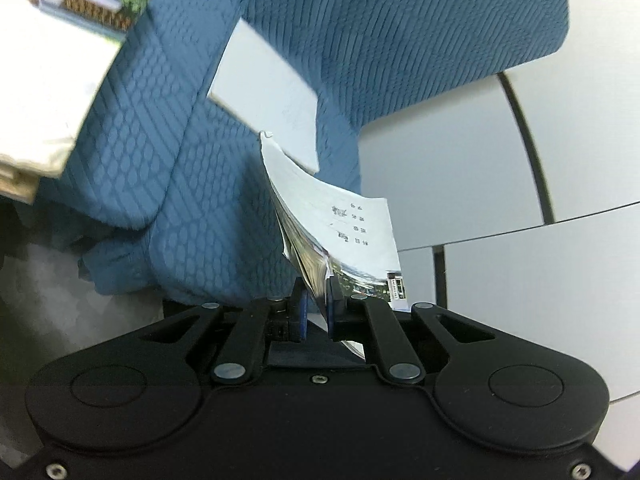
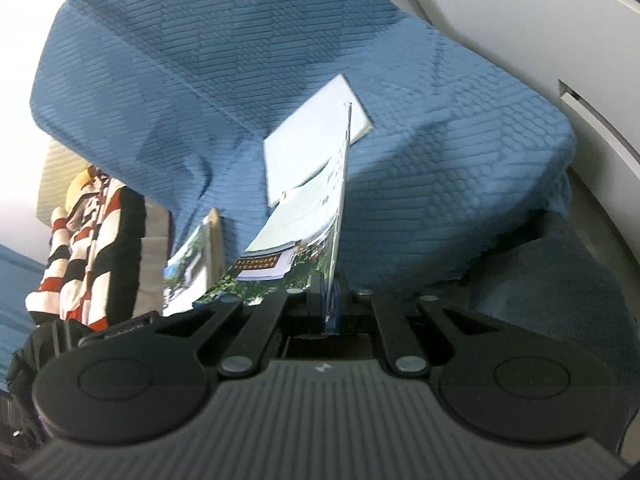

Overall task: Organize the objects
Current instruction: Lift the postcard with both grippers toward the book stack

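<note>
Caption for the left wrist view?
Left gripper shut on a thin booklet above a blue quilt.

The printed lines on the white booklet [image 1: 344, 224] are too small to read. A photo-covered booklet [image 1: 60, 52] is cut off by the left wrist view's upper left edge. The striped red, white and black thing [image 2: 92, 256] (a garment, perhaps) is blurred beyond telling.

I see my left gripper [image 1: 317, 304] pointing forward and somewhat downward, its two blue pads [image 1: 299, 312] pressed together on a thin booklet [image 1: 340, 220]. My right gripper [image 2: 329, 304] has the same pose, its jaws clamped on another booklet's [image 2: 304, 232] edge.
</note>
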Available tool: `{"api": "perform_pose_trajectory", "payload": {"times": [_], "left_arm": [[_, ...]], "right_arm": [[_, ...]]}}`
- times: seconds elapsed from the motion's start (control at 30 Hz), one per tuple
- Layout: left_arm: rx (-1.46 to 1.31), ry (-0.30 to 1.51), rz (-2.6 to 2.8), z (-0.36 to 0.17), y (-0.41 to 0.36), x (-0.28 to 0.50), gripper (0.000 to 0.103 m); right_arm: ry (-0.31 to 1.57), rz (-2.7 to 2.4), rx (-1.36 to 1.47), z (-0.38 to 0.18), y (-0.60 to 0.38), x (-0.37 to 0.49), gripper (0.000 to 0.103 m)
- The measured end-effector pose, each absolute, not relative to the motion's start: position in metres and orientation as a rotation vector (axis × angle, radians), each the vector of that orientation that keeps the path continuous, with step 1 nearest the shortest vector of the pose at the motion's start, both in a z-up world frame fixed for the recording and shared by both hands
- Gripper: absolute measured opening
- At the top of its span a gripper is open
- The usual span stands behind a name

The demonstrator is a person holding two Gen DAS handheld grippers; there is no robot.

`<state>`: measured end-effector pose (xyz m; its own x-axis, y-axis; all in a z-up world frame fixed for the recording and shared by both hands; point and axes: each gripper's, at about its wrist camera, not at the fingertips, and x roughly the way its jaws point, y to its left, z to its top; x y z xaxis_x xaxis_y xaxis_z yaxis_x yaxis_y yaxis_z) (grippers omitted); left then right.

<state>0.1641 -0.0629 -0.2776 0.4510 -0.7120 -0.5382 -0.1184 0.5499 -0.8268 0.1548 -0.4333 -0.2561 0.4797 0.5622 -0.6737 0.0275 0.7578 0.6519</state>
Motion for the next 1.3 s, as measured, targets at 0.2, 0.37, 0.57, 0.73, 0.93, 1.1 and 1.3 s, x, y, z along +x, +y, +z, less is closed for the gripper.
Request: {"api": "perform_pose_trajectory", "payload": {"times": [0.2, 0.37, 0.57, 0.73, 0.93, 1.1, 1.3], "left_arm": [[-0.946, 1.027, -0.440, -0.257, -0.044, 0.160, 0.009], [-0.948, 0.985, -0.442, -0.238, -0.027, 0.162, 0.009], [-0.906, 0.923, -0.428, -0.208, -0.006, 0.162, 0.009], [-0.885, 0.869, -0.399, -0.185, 0.015, 0.161, 0.009], [-0.895, 0.820, -0.373, -0.164, 0.045, 0.159, 0.009], [-0.882, 0.785, -0.345, -0.149, 0.066, 0.154, 0.009], [-0.885, 0.759, -0.305, -0.143, 0.094, 0.148, 0.009]], "right_arm": [[1.016, 0.386, 0.643, -0.240, -0.418, 0.160, 0.007], [1.005, 0.418, 0.634, -0.227, -0.403, 0.164, 0.007], [0.992, 0.464, 0.638, -0.214, -0.381, 0.170, 0.007], [0.972, 0.515, 0.626, -0.200, -0.356, 0.177, 0.007], [0.953, 0.575, 0.605, -0.184, -0.331, 0.184, 0.007], [0.938, 0.620, 0.596, -0.174, -0.309, 0.187, 0.007], [0.940, 0.663, 0.585, -0.171, -0.281, 0.189, 0.007]]}}
